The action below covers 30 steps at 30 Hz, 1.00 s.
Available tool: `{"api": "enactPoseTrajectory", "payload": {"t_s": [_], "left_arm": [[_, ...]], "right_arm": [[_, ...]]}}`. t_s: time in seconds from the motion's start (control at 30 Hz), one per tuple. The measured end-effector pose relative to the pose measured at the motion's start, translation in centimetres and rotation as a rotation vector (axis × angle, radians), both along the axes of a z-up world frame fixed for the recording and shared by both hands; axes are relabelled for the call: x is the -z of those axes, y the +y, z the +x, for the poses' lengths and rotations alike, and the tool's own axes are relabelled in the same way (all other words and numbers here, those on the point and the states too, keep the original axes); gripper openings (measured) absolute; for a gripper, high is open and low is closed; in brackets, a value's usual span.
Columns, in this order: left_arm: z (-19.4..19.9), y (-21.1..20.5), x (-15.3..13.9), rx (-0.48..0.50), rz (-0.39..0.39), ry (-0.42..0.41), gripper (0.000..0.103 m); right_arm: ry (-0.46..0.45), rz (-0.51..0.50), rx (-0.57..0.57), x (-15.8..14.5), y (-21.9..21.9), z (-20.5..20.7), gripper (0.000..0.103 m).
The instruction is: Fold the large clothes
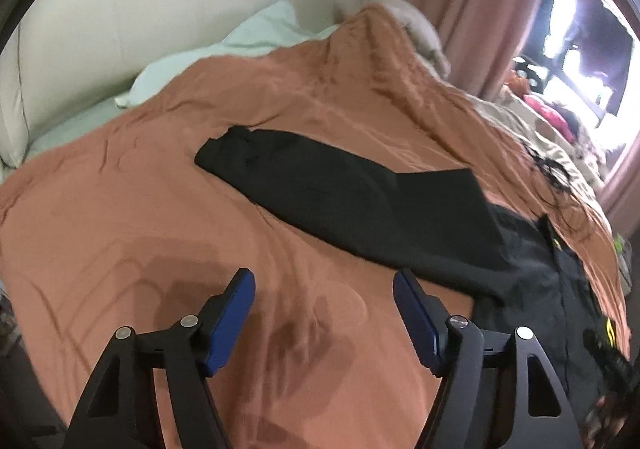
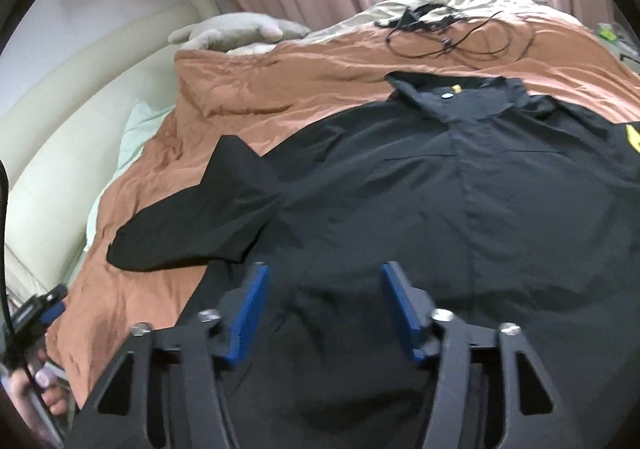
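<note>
Two blue-padded grippers, left point(image 1: 324, 289) and right point(image 2: 324, 285), were held spread and empty over the black collared shirt point(image 2: 460, 189), laid flat on the rust-orange quilt point(image 1: 140, 209). Grasping seemed underway; its outstretched sleeve point(image 1: 320, 185) would likely be pinched next.

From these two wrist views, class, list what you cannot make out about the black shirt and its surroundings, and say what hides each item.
- Black shirt: right sleeve cut off by the right wrist view's edge; hem hidden behind the right gripper.
- Yellow emblem: cut off, design unreadable.
- Black cables: tangled and small; what they connect to is unclear.
- Left gripper: blur hides whether it touches the orange duvet.
</note>
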<state>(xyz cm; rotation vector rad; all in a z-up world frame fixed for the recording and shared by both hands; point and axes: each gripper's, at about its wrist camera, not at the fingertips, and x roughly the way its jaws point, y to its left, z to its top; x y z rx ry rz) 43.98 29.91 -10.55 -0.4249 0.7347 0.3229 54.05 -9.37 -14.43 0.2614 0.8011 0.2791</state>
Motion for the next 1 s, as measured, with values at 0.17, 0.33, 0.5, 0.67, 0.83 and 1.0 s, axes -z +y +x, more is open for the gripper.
{"api": "enactPoseTrajectory", "payload": {"t_s": [0.17, 0.33, 0.5, 0.67, 0.83, 1.0], "left_arm": [[4.1, 2.6, 2.6, -0.032, -0.059, 0.045, 0.064], [7.6, 4.3, 5.2, -0.050, -0.097, 0.106, 0.059], [10.0, 6.1, 8.1, -0.077, -0.243, 0.130, 0.050], [11.6, 6.9, 8.7, -0.110, -0.253, 0.126, 0.045], [12.1, 9.0, 8.8, -0.195, -0.274, 0.103, 0.009], [11.5, 8.6, 6.0, -0.175, -0.234, 0.033, 0.001]], "right_arm": [[0.036, 0.000, -0.017, 1.6, 0.8, 3.4, 0.032], [0.080, 0.041, -0.005, 3.2, 0.9, 6.5, 0.032], [0.119, 0.132, -0.018, 4.3, 1.3, 8.9, 0.030], [0.150, 0.216, -0.047, 5.3, 2.8, 10.3, 0.026], [0.215, 0.307, -0.053, 8.2, 3.9, 11.7, 0.025], [0.236, 0.235, -0.096, 7.7, 4.8, 12.0, 0.024]]}}
